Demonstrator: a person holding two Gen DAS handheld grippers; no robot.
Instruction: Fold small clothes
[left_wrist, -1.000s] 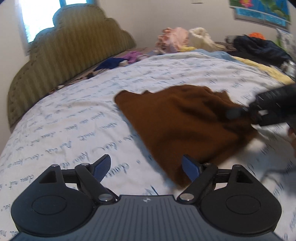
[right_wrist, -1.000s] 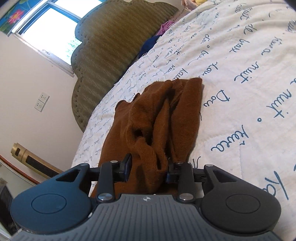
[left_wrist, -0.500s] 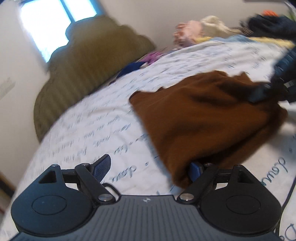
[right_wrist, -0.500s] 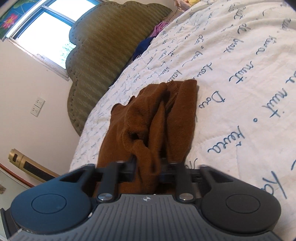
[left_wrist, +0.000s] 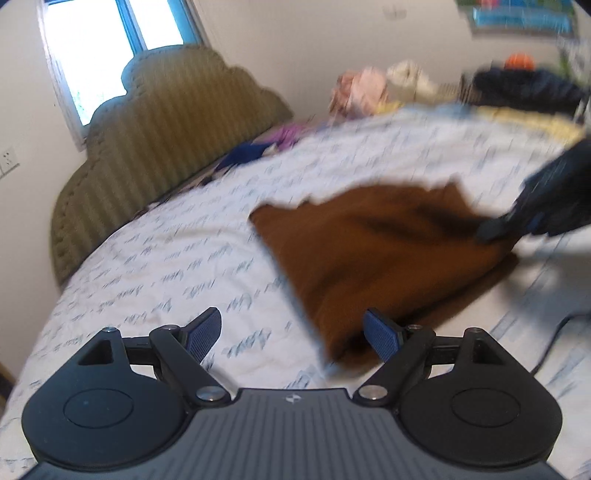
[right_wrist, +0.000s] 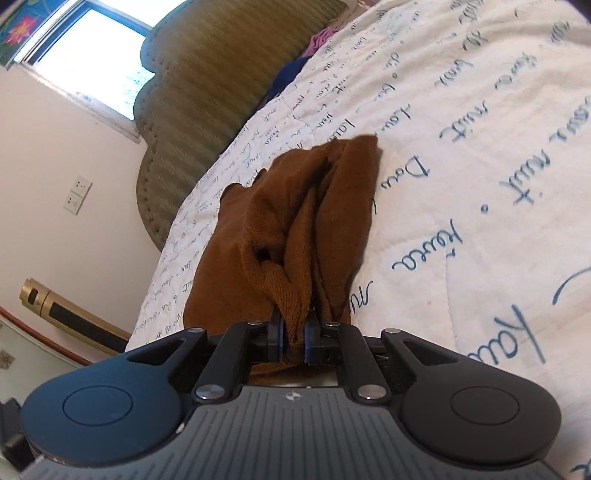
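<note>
The bed (left_wrist: 155, 266) under me is the biggest thing here, its white quilt covered in blue handwriting, with a ribbed olive headboard (left_wrist: 162, 133) at about ten o'clock in my left view and a window (left_wrist: 110, 48) behind it. A heap of other clothes (left_wrist: 406, 88) lies at the far edge, around one o'clock, too blurred to sort out. The brown garment (left_wrist: 384, 254) lies on the quilt just past centre, towards two o'clock from my left fingers. My right fingers (right_wrist: 293, 339) are pinched narrow on a bunched fold of it, the jaws easing apart slightly with the knit still pressed between the pads. My left fingers (left_wrist: 293, 332) stand wide with nothing gripped, the garment's near corner just beside the right-hand pad.
</note>
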